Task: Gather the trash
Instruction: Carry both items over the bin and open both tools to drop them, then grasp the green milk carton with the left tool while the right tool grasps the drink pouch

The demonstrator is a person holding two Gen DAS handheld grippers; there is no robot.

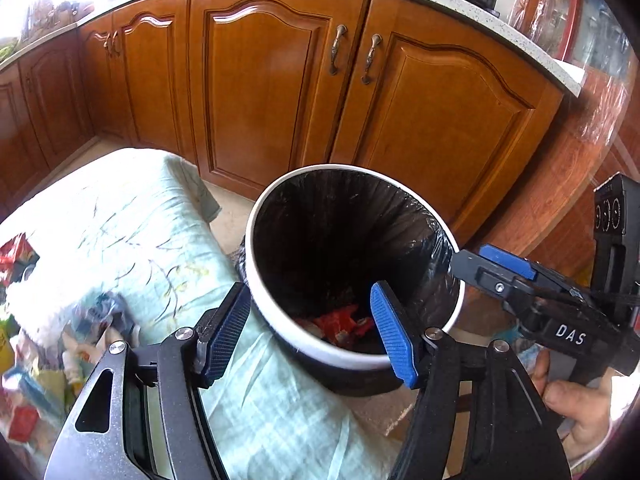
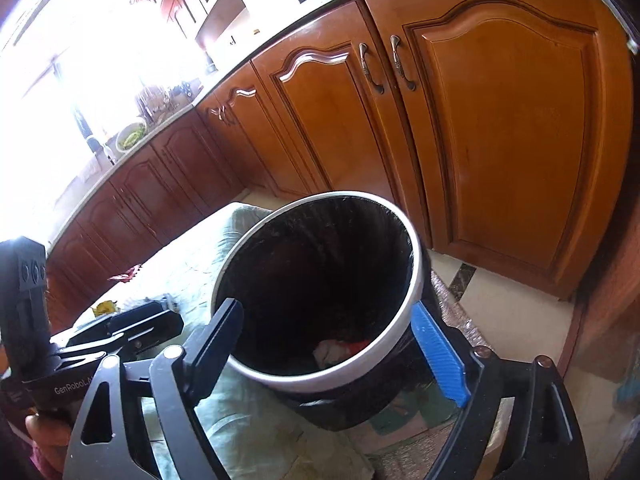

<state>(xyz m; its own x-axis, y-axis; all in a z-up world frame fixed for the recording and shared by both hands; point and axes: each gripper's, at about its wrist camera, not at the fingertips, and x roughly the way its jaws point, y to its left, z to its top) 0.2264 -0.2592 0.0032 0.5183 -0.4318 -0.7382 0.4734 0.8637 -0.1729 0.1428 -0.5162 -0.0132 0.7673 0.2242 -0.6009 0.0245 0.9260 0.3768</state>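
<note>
From the left wrist camera, the left gripper [image 1: 316, 336] is hovering over the near rim of the trash bin [image 1: 256, 284], its two blue-padded fingers [image 1: 394, 336] standing well apart with nothing between them. One finger is hanging outside the bin's left wall, the other is sitting over the opening. The bin is standing on the floor in front of the wooden cabinet doors [image 1: 260, 92], lined with a black bag [image 1: 340, 220]. Red and white wrappers [image 1: 340, 322] are lying at the bottom of the bin, directly below and ahead of the fingertips. Just left of the bin, a pale green cloth [image 1: 132, 216] is covering a low surface, and more scattered litter [image 1: 36, 344] is lying along its left edge, blurred. The right gripper [image 1: 472, 262] is reaching in from the right edge with its tip at the bin's right rim, and a hand [image 1: 576, 408] is gripping its handle.

From the right wrist camera, the right gripper [image 2: 332, 336] is spreading wide across the near side of the same bin [image 2: 320, 380], empty. Its dark finger is hanging over the left part of the opening and its blue finger [image 2: 440, 356] is lying outside the right wall. Crumpled wrappers [image 2: 340, 350] are resting inside at the bottom, between and just beyond the fingers. The left gripper [image 2: 132, 328] is showing at the left over the green cloth [image 2: 240, 408], with a yellow scrap [image 2: 105, 307] and a dark red scrap [image 2: 126, 274] lying on the cloth beyond it.
</note>
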